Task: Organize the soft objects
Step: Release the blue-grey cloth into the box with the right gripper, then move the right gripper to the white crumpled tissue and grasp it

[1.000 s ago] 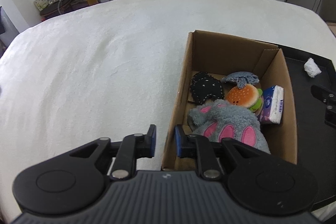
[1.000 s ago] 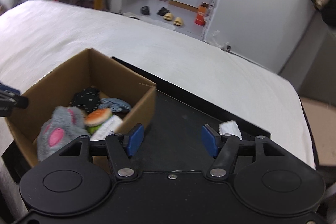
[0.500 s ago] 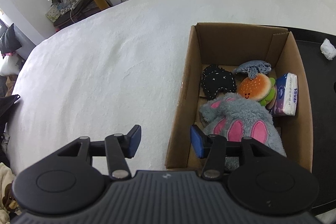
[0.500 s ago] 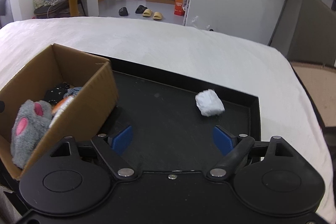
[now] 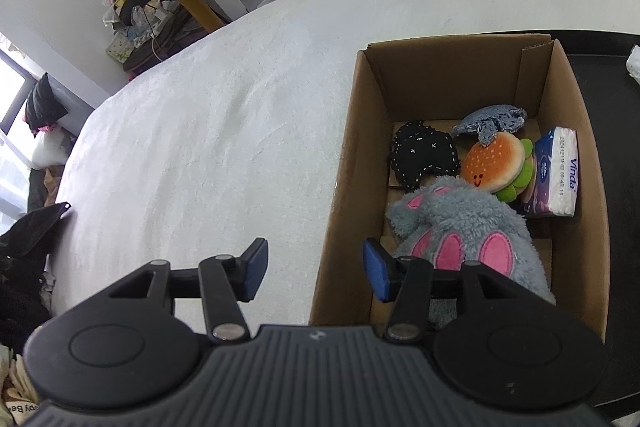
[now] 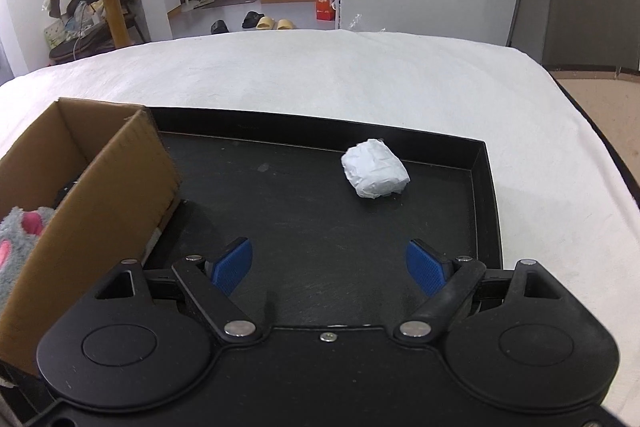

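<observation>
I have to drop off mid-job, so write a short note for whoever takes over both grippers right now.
Left gripper: jaws open, empty, straddling the near left wall of the box.
Right gripper: jaws open, empty, over the tray, aimed toward the white bundle.
Done: in the box lie the grey plush, burger toy, black pouch, denim piece and tissue pack.
Left: the white bundle lies alone on the tray, right of the box; it probably goes into the box next, with the right gripper closest.
</observation>
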